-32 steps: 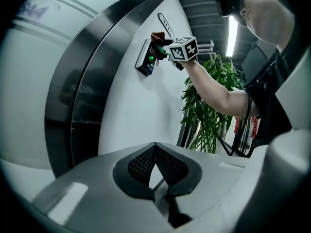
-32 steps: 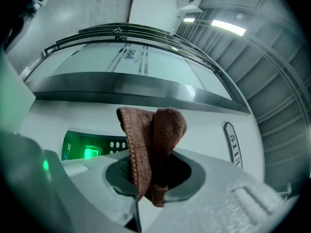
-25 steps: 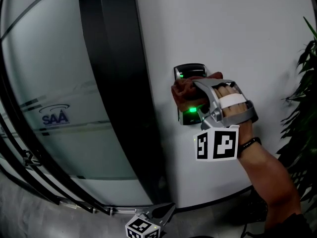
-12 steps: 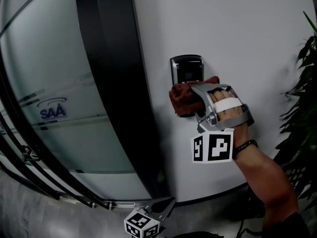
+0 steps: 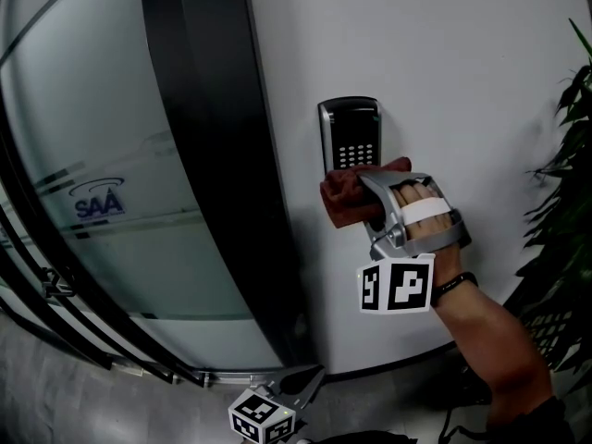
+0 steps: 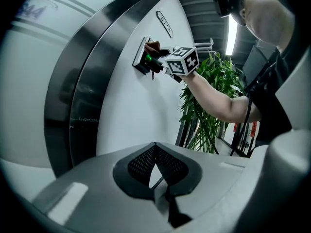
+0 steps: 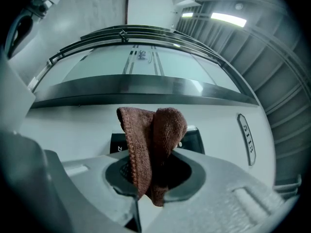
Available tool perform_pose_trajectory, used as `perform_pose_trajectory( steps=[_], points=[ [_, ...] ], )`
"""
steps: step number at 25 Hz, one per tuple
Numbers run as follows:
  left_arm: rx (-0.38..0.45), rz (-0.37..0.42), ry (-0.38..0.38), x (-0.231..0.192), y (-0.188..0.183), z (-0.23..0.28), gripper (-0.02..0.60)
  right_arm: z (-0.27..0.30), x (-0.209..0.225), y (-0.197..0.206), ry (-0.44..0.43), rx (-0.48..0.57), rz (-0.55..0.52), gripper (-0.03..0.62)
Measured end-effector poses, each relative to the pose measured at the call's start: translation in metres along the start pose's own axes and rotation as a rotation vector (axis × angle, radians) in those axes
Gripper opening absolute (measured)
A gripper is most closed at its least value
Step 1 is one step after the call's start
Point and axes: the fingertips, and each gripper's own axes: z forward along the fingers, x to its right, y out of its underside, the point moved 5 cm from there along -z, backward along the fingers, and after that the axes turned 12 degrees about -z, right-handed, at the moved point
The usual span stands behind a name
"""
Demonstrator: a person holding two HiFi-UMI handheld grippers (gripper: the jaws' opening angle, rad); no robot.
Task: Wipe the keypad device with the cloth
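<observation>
Lower now, right gripper (image 5: pixel 370 207) clamps cloth (image 5: pixel 339 201) on bottom edge of keypad device (image 5: pixel 350 129); left gripper (image 6: pixel 158 182) closed

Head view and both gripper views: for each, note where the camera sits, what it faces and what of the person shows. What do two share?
Head view: on the person's head, facing the keypad device; right forearm and right gripper show.
Left gripper view: on the left gripper, low, looking up past shut jaws; right forearm shows.
Right gripper view: on that gripper, facing the device; jaws hold the cloth.
All share the keypad device.
</observation>
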Motion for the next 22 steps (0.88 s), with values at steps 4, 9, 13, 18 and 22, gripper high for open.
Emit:
perform_pose_trajectory(
  steps=[4, 9, 13, 18, 22],
  points=[
    [0.003, -0.009, 0.008, 0.0, 0.003, 0.003, 0.017, -0.001, -0.01, -0.001, -0.027, -0.006, -0.009, 0.055],
    [-0.005, -0.018, 0.017, 0.003, 0.004, 0.003, 0.017, -0.002, -0.021, -0.003, -0.041, -0.006, -0.02, 0.055],
    [-0.006, -0.021, 0.018, 0.003, 0.004, 0.002, 0.017, -0.003, -0.026, -0.004, -0.054, -0.006, -0.013, 0.055],
    [-0.006, -0.021, 0.015, 0.004, 0.004, 0.001, 0.017, -0.006, -0.031, -0.004, -0.062, -0.003, 0.002, 0.055],
    [-0.007, -0.02, 0.02, 0.005, 0.005, 0.001, 0.017, -0.009, -0.037, -0.006, -0.081, 0.0, 0.01, 0.055]
  ],
)
